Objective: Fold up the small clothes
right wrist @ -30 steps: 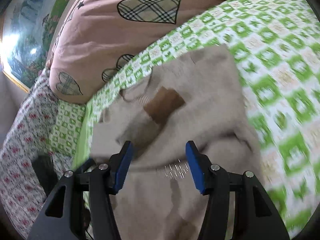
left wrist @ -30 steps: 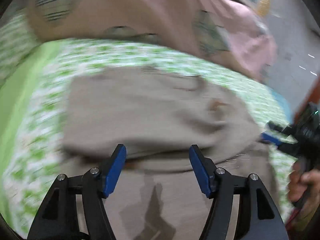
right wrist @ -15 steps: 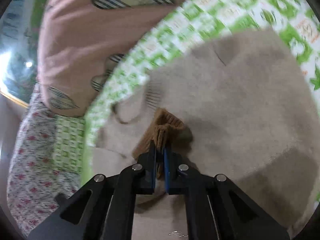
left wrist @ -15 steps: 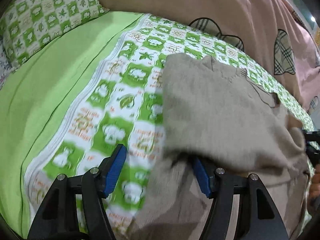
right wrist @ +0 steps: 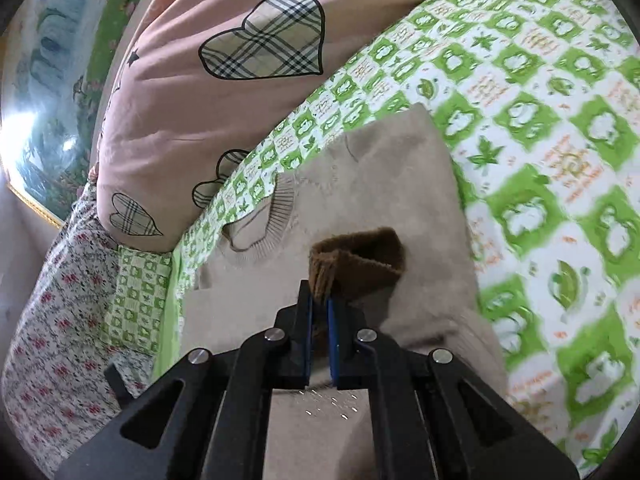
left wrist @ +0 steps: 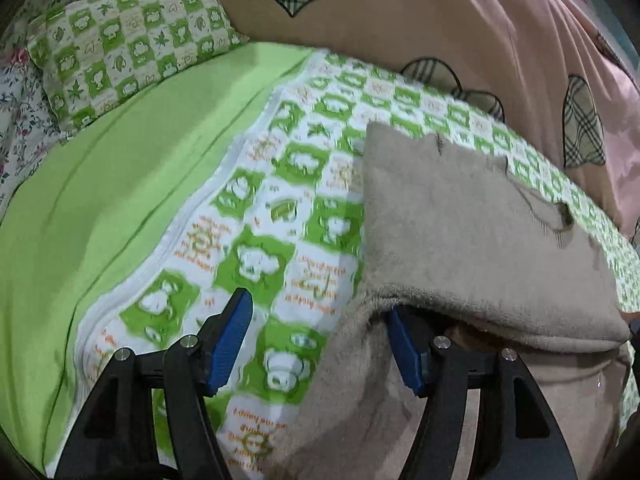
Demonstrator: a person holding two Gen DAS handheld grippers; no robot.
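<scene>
Item, nearest us: our right gripper (right wrist: 319,308), jaws nearly closed, pinching the brown cuff (right wrist: 356,262) of a beige sweater (right wrist: 384,184). Item: our left gripper (left wrist: 320,344), jaws wide apart and holding nothing, its right finger (left wrist: 404,350) tucked under a folded edge of that sweater (left wrist: 472,216). We judge the sleeve fold to be in hand; the next move calls for carrying the cuff across the body and laying it flat before letting go. Item: the sweater lies on the green-checked sheet (right wrist: 552,128), long axis running away from us, ribbed neckline (right wrist: 280,204) at the far end. Beyond: pink quilt with plaid hearts (right wrist: 224,92); checked pillow (left wrist: 128,44).
</scene>
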